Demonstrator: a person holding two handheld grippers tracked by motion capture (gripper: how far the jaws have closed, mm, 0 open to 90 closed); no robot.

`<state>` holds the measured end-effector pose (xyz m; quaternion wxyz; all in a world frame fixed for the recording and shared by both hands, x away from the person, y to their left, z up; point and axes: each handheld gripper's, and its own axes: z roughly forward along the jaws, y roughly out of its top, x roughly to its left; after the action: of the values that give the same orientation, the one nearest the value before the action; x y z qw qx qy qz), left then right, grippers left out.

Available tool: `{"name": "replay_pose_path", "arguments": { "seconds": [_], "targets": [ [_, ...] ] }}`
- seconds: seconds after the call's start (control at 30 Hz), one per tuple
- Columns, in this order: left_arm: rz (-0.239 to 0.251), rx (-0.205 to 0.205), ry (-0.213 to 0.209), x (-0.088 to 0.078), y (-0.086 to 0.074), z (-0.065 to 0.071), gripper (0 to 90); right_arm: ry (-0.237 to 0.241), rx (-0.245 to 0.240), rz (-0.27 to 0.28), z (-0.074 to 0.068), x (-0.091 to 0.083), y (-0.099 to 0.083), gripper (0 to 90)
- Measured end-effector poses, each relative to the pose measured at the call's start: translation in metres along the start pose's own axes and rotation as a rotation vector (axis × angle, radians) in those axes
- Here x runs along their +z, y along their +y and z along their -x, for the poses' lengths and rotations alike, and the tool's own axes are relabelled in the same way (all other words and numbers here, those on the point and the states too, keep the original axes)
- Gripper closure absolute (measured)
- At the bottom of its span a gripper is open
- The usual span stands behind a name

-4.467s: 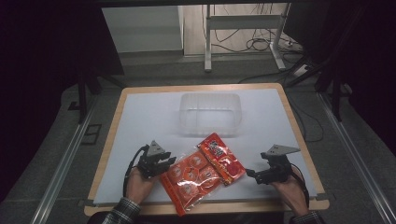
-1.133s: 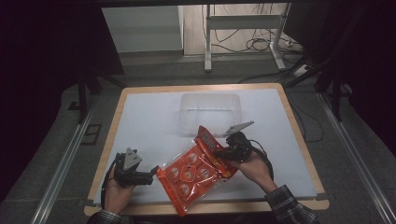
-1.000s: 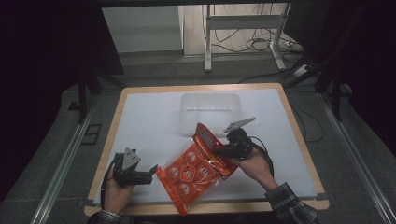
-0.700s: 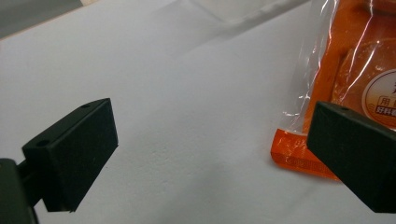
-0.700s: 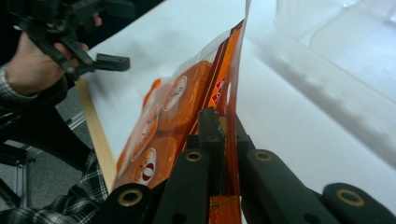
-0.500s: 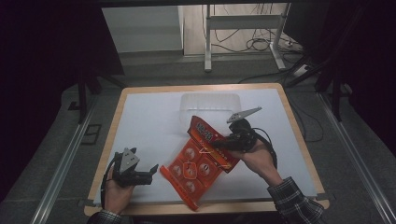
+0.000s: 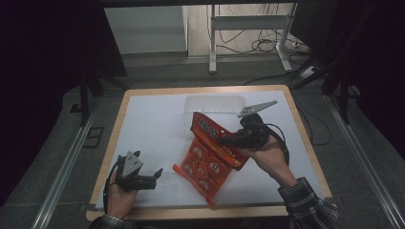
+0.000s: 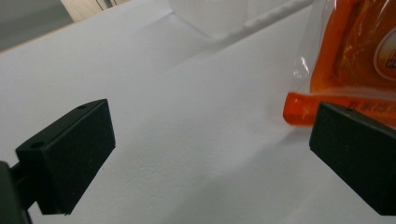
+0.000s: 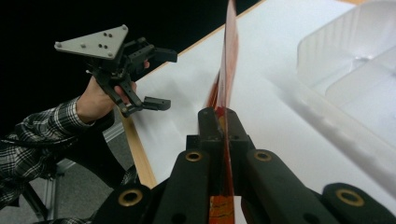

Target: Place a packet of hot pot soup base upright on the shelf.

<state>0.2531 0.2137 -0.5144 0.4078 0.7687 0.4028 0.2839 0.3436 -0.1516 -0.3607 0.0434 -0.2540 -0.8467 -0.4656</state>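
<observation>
Snack bag (image 7: 212, 155): orange, glossy plastic, lifted over the table's near middle, low corner toward the near edge.
Right gripper (image 7: 224, 140): clamped on the bag's edge.
Left gripper (image 7: 155, 179): jaws wide, empty, near-left corner.
Clear tub (image 7: 216, 104): far edge.
Table (image 7: 153, 124): white, matte, wooden rim.

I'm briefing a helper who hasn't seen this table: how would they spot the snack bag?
Start at the white table and find the clear plastic tub at its far edge. Just in front of it, the snack bag hangs tilted from the right tongs, the only bright orange thing there.
</observation>
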Motion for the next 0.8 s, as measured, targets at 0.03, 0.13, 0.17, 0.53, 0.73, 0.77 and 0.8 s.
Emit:
{"name": "replay_pose_path", "arguments": {
  "seconds": [0.03, 0.13, 0.17, 0.53, 0.73, 0.77, 0.8],
  "targets": [
    [0.000, 0.000, 0.000, 0.000, 0.000, 0.000, 0.0, 0.008, 0.001, 0.003, -0.001, -0.002, 0.002, 89.4],
    [0.000, 0.000, -0.003, 0.000, 0.000, 0.000, 0.0, 0.015, -0.003, 0.015, -0.004, -0.007, 0.006, 89.5],
    [0.000, 0.001, -0.004, 0.000, 0.000, 0.000, 0.0, 0.020, -0.005, 0.020, -0.005, -0.009, 0.007, 89.4],
    [0.001, 0.006, -0.007, 0.000, 0.000, 0.001, 0.0, -0.013, -0.007, 0.058, -0.008, -0.027, 0.018, 89.5],
    [-0.005, 0.009, -0.024, 0.002, 0.000, 0.001, 0.0, -0.034, 0.018, 0.086, 0.002, -0.041, 0.023, 89.5],
    [-0.006, 0.013, -0.032, 0.002, 0.000, 0.002, 0.0, -0.034, 0.019, 0.090, 0.003, -0.043, 0.024, 89.5],
    [-0.008, 0.020, -0.037, 0.003, 0.000, 0.003, 0.0, -0.035, 0.023, 0.093, 0.004, -0.045, 0.025, 89.5]
  ]
}}
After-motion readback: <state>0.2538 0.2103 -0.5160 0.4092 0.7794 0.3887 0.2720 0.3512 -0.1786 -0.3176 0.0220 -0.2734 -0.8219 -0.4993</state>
